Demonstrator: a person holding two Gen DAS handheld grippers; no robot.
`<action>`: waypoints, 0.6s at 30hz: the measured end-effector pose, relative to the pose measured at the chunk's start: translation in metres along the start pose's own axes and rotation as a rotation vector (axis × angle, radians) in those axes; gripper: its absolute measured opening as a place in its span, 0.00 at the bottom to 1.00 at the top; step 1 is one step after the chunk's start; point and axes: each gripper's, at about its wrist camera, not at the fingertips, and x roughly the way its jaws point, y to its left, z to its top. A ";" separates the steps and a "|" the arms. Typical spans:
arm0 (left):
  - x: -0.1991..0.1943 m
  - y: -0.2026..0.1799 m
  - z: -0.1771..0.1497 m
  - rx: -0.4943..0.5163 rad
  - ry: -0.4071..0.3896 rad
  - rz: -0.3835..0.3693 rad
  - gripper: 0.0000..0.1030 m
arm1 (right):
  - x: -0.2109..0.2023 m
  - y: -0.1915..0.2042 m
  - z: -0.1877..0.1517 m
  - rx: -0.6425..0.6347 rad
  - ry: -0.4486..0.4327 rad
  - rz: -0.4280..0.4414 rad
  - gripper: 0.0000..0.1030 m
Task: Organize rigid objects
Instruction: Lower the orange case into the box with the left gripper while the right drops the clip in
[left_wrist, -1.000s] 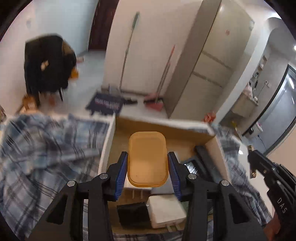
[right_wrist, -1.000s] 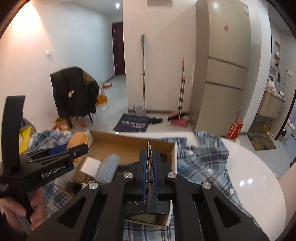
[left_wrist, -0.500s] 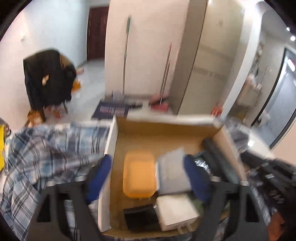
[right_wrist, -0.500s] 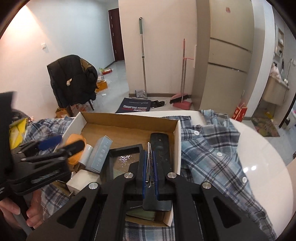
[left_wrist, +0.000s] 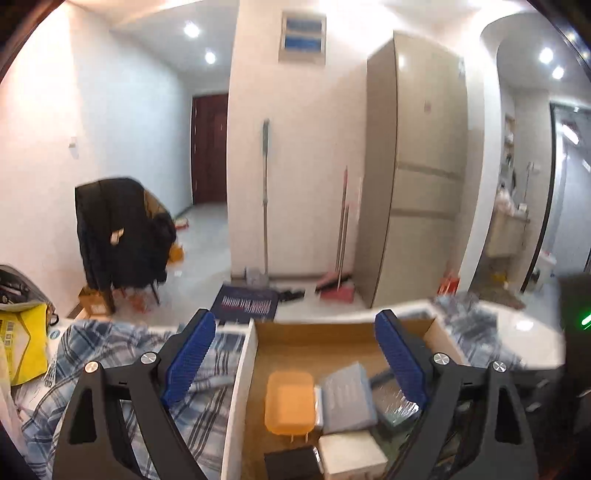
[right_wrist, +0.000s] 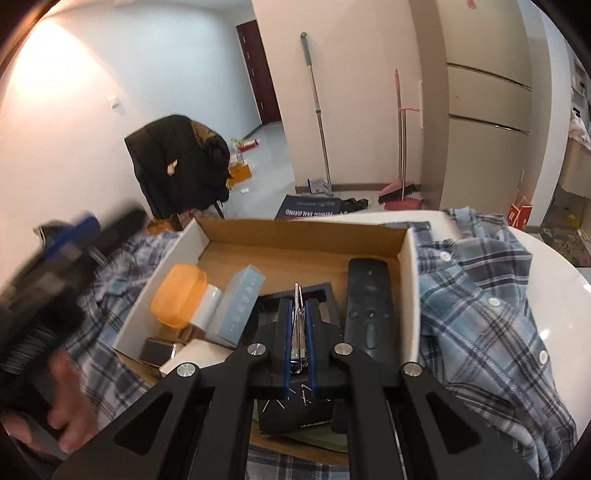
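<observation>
An open cardboard box (right_wrist: 295, 236) sits on a plaid shirt on the table. In it lie an orange lidded container (right_wrist: 179, 299), a pale blue box (right_wrist: 240, 306), a black remote (right_wrist: 367, 299) and white and black items. The orange container also shows in the left wrist view (left_wrist: 290, 400). My left gripper (left_wrist: 295, 354) is open wide and empty, raised above the box. My right gripper (right_wrist: 298, 325) is shut on a thin metal clip (right_wrist: 297, 314), held over the box's near side.
A plaid shirt (right_wrist: 480, 314) covers the white round table (right_wrist: 554, 266) around the box. A yellow bag (left_wrist: 22, 347) lies at the far left. Behind stand a chair with a black coat (left_wrist: 118, 236), a mop, a broom and a fridge.
My left gripper let go of the orange container, which now lies in the box, and has opened wide and lifted back. My right gripper stays shut on the clip, now lower over the box.
</observation>
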 end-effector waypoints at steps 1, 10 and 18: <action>-0.005 0.001 0.001 -0.009 -0.021 -0.017 0.87 | 0.003 0.000 -0.001 0.001 0.009 0.002 0.06; -0.022 0.008 0.008 -0.030 -0.074 -0.015 0.88 | 0.016 -0.008 -0.004 0.027 0.049 -0.007 0.06; -0.056 -0.008 0.024 0.038 -0.200 0.029 0.88 | -0.019 -0.014 0.008 0.061 -0.023 -0.059 0.07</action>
